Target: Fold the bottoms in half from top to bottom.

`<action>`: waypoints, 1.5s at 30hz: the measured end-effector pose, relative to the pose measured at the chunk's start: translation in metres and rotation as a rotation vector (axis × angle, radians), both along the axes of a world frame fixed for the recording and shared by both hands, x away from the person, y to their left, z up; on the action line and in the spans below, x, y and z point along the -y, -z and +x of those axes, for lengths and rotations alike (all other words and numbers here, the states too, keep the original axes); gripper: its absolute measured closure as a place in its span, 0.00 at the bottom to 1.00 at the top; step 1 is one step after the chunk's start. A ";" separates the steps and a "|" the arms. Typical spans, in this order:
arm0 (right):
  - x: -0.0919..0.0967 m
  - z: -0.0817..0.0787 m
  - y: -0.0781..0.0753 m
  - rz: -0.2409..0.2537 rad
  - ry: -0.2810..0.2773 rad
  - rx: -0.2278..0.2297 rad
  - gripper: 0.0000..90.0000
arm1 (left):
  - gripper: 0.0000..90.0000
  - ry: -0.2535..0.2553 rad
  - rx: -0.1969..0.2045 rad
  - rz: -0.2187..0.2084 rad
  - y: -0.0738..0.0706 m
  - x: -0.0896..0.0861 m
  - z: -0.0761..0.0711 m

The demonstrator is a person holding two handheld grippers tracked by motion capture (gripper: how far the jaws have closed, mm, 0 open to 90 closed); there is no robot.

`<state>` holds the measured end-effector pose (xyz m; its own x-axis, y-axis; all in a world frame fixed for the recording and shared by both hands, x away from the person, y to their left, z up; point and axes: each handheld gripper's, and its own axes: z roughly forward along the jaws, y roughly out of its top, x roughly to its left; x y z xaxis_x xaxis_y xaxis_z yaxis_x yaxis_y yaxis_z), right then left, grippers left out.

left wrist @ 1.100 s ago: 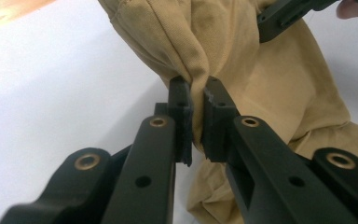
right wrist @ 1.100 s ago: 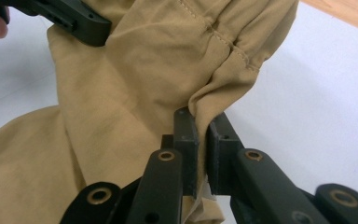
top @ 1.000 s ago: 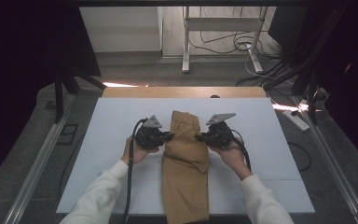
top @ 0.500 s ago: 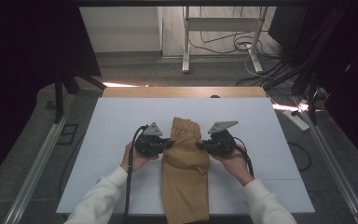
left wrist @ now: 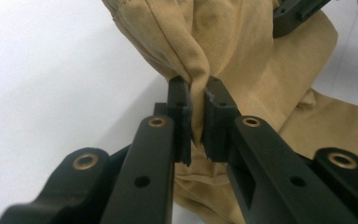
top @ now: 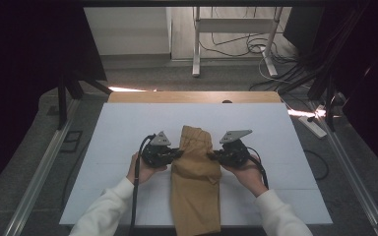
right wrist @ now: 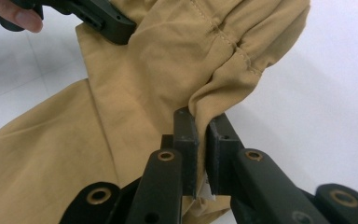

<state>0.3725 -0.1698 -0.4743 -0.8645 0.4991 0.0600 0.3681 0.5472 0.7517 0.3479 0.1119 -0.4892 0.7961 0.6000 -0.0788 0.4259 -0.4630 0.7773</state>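
Note:
A tan cloth garment (top: 195, 182) lies lengthwise on the white table (top: 118, 132), its far end folded back toward the person. My left gripper (top: 179, 153) is shut on the garment's left edge, and the fabric (left wrist: 223, 56) bunches up between the pads (left wrist: 182, 116). My right gripper (top: 211, 156) is shut on the right edge, where a seamed fold of the garment (right wrist: 177, 70) is pinched. The two grippers face each other across the garment, a little above the table. The right gripper's jaw tip appears at the top of the left gripper view, beyond the fabric.
The near end of the garment hangs over the table's front edge (top: 197, 227). A wooden strip (top: 192, 97) runs along the far side. Beyond it stand a white frame (top: 236, 29) and loose cables (top: 275, 54) on the floor. Metal rails (top: 39, 172) flank the table.
Both grippers have come toward the person with the garment's far end, folding it further back over the rest. Both jaws stayed shut on the fabric.

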 end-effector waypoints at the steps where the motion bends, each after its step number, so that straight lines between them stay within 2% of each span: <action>1: 0.000 -0.002 0.000 0.000 -0.003 0.003 0.93 | 0.91 0.000 0.000 -0.003 0.000 0.000 -0.002; 7: -0.002 -0.016 0.000 -0.003 -0.024 0.004 0.93 | 0.91 0.004 -0.001 -0.003 0.001 -0.002 -0.018; 12: -0.003 -0.025 0.000 -0.006 -0.039 0.006 0.93 | 0.91 0.016 -0.005 -0.003 0.003 -0.003 -0.024; 21: 0.000 -0.031 0.005 0.005 -0.049 -0.019 0.93 | 0.90 0.028 -0.007 0.005 0.006 -0.003 -0.029; 38: 0.000 -0.034 0.007 -0.001 -0.058 -0.023 0.93 | 0.90 0.036 -0.015 0.012 0.008 -0.002 -0.031; 45: 0.000 -0.042 0.006 0.000 -0.065 -0.021 0.93 | 0.90 0.048 -0.013 0.012 0.007 -0.003 -0.037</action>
<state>0.3309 -0.1700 -0.4807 -0.8937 0.4419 0.0783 0.3474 0.5708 0.7440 0.3108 0.1147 -0.4965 0.8227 0.5624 -0.0828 0.4134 -0.4920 0.7661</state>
